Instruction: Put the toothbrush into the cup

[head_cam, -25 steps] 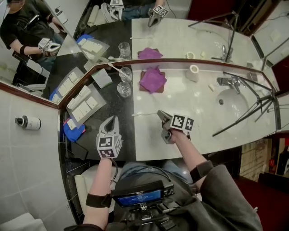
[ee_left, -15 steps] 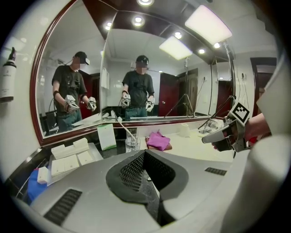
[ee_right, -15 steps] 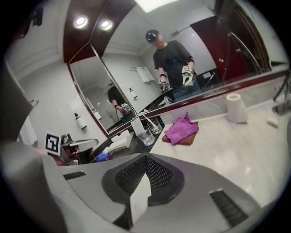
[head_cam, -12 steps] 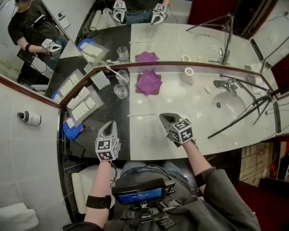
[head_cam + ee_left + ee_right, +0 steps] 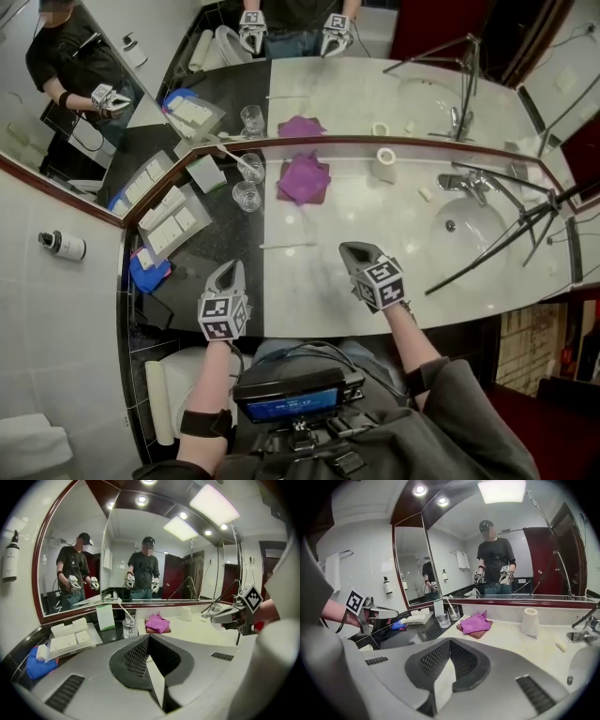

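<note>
A thin white toothbrush (image 5: 287, 246) lies flat on the pale counter, where it meets the black part. Two clear glass cups stand near the mirror. The rear cup (image 5: 251, 166) holds another toothbrush (image 5: 234, 153); the front cup (image 5: 247, 195) is empty. My right gripper (image 5: 352, 248) is shut with nothing in it, just right of the lying toothbrush and apart from it. Over the black counter near the front edge, my left gripper (image 5: 228, 267) is shut and empty. The left gripper view shows one cup (image 5: 130, 627). Both cups (image 5: 443, 619) appear in the right gripper view.
A purple cloth (image 5: 303, 178) lies right of the cups, a white roll (image 5: 385, 157) further right. The sink (image 5: 466, 228) and tap (image 5: 457, 181) are at the right under black tripod legs (image 5: 497, 246). Trays of white packets (image 5: 172, 222) and a blue cloth (image 5: 153, 273) sit left.
My right gripper has drawn back from the end of the lying toothbrush towards the front edge and rolled over. The toothbrush stays on the counter. The left gripper has shifted slightly.
</note>
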Motion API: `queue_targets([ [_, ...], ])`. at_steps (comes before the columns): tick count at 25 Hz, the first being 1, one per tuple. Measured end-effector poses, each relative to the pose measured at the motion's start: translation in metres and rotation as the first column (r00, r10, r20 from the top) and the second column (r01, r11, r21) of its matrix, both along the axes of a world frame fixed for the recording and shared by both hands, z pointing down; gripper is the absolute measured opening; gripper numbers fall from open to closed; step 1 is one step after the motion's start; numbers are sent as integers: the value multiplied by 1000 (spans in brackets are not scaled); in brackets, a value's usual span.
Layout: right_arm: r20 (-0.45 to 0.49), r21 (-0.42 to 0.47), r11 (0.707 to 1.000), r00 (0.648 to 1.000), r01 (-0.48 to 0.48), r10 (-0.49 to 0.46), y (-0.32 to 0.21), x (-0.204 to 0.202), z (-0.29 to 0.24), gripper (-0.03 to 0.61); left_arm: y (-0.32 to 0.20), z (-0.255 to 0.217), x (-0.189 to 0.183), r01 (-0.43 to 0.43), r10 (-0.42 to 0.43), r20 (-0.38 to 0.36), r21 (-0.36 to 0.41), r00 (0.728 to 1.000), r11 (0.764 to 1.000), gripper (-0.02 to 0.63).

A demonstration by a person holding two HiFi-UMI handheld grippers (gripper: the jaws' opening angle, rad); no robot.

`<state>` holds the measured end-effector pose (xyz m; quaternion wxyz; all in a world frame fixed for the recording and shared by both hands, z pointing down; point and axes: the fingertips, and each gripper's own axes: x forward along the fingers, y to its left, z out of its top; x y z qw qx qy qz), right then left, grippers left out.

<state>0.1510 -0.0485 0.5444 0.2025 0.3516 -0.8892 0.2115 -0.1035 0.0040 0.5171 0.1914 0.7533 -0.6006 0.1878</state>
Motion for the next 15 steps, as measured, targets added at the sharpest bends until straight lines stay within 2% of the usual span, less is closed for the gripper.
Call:
queue_targets([
  [9, -15, 8, 1000, 1000, 27, -27, -5, -2, 1, 11, -2, -5, 3, -21, 21, -2, 5, 1000, 1000, 0],
  [15, -11, 9, 999, 999, 48, -48, -14, -14, 2, 12, -5, -5, -7, 18, -18, -18, 10, 1000, 1000, 0],
])
